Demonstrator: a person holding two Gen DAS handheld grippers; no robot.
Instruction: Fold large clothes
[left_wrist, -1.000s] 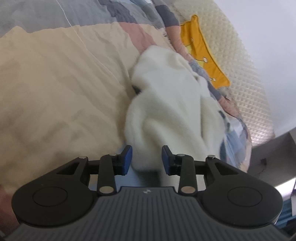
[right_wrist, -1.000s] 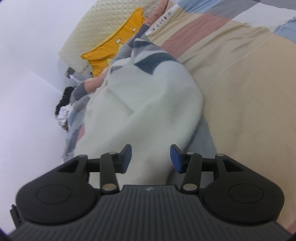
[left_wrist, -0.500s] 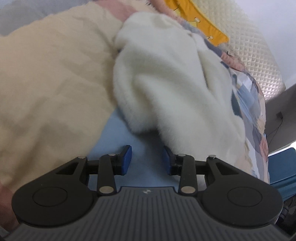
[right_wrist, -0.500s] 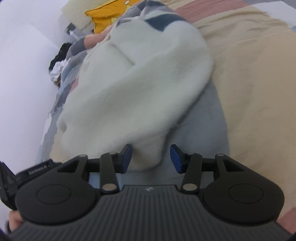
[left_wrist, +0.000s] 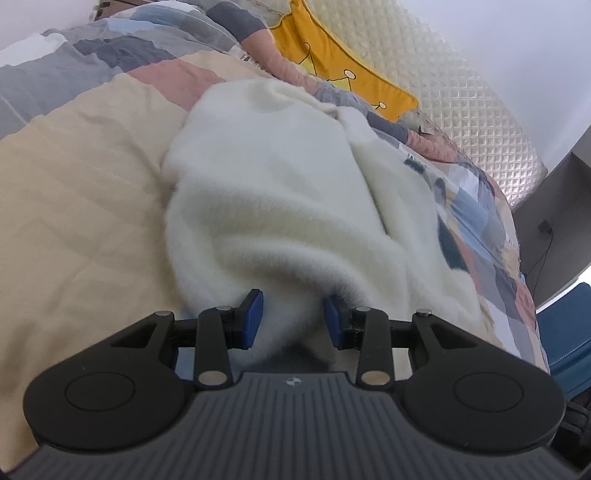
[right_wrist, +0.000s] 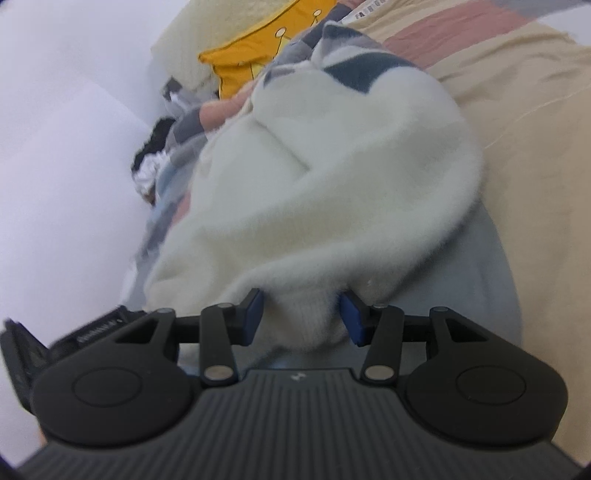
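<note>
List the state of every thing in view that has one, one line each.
Fluffy cream-white fleece garment: bunched and rumpled on the bed, not yet folded flat.
Left tongs: part-way open, cream fleece between the blue pads.
Right tongs: part-way open, a ribbed edge of the garment between the pads.
Patchwork quilt: spread over the bed, wrinkled.
Yellow cushion with crown print: leaning against the quilted headboard.

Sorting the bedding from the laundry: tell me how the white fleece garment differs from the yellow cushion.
The white fleece garment is fuzzy and plain cream; the yellow cushion is smooth, bright yellow and printed with small crown outlines. The garment lies crumpled in soft folds close in front of both grippers; the cushion sits far back, against the quilted headboard, and keeps a flat shape with a pointed corner. Both rest on the patchwork bedspread.
</note>
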